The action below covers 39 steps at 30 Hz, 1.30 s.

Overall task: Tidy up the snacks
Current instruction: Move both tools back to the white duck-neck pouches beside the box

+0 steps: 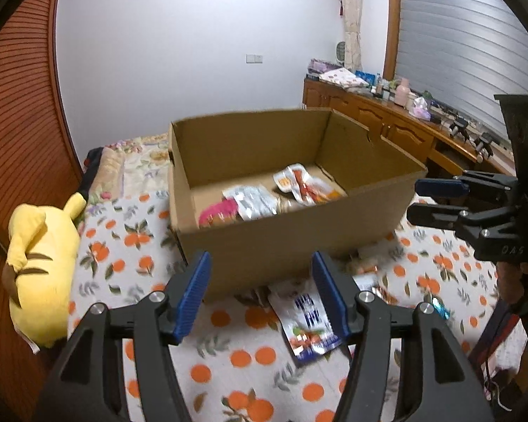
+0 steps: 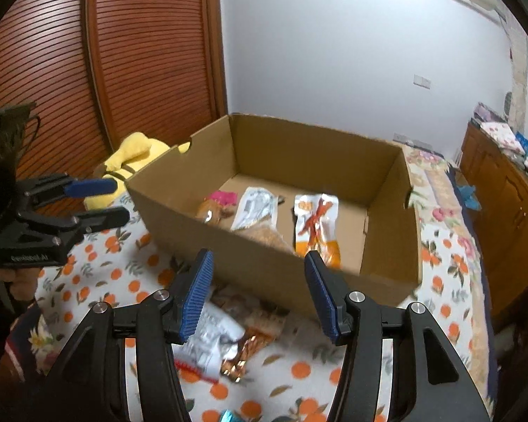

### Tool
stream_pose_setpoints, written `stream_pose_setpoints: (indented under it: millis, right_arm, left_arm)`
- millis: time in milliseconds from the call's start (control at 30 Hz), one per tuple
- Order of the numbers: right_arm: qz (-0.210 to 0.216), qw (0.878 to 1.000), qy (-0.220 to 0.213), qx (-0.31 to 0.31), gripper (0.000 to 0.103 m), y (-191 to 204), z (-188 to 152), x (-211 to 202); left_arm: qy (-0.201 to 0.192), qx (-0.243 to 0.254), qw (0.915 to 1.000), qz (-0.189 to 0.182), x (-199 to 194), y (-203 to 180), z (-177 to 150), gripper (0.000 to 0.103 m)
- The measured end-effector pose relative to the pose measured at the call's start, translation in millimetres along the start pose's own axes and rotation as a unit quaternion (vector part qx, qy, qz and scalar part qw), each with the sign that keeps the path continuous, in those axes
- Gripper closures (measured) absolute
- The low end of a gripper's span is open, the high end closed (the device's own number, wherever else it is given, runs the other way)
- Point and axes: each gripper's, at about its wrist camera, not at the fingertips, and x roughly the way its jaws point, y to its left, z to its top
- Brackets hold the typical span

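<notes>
The left gripper [image 1: 260, 292] is spread wide and holds nothing, hanging above a blue and white packet [image 1: 308, 323] on the bedsheet [image 1: 228, 355], just in front of the cardboard box [image 1: 292, 242]. The right gripper [image 2: 258, 290] is equally wide apart and empty, over a silver packet [image 2: 213, 343] and a copper wrapper [image 2: 244, 355]. Three packets lie inside the box: pink [image 2: 221, 204], silver [image 2: 255, 211], orange and white [image 2: 316, 225]. Blur hides their labels. The box's near wall cuts off the orange and white packet's lower end.

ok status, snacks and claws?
Both claws open, empty: left, right. Three packets in cardboard box. Loose snacks on bedspread. Nothing blocking.
</notes>
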Motion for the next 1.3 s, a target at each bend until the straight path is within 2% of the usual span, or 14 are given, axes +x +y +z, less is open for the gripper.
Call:
stream_pose_setpoints:
  millis: [267, 533, 933, 1133, 1300]
  right_arm:
    - [0.011, 1.0, 0.017, 0.017, 0.048, 14, -35, 1]
    - [0.032, 0.998, 0.049, 0.019, 0.048, 33, -58, 30]
    - [0.033, 0.995, 0.089, 0.012, 0.047, 43, -69, 68]
    - [0.019, 0.995, 0.102, -0.002, 0.045, 47, -73, 79]
    - [0.025, 0.994, 0.103, 0.011, 0.045, 43, -77, 82]
  left_arm:
    - [0.027, 0.006, 0.9996, 0.0, 5, -10, -33, 0.042]
    - [0.041, 0.001, 0.9991, 0.004, 11, -7, -54, 0.042]
    - [0.054, -0.017, 0.9984, 0.003, 21, 2, -69, 0.042]
    - [0.059, -0.02, 0.9981, 0.0, 23, 0, -72, 0.042]
    - [0.061, -0.023, 0.9979, -0.005, 26, -3, -73, 0.042]
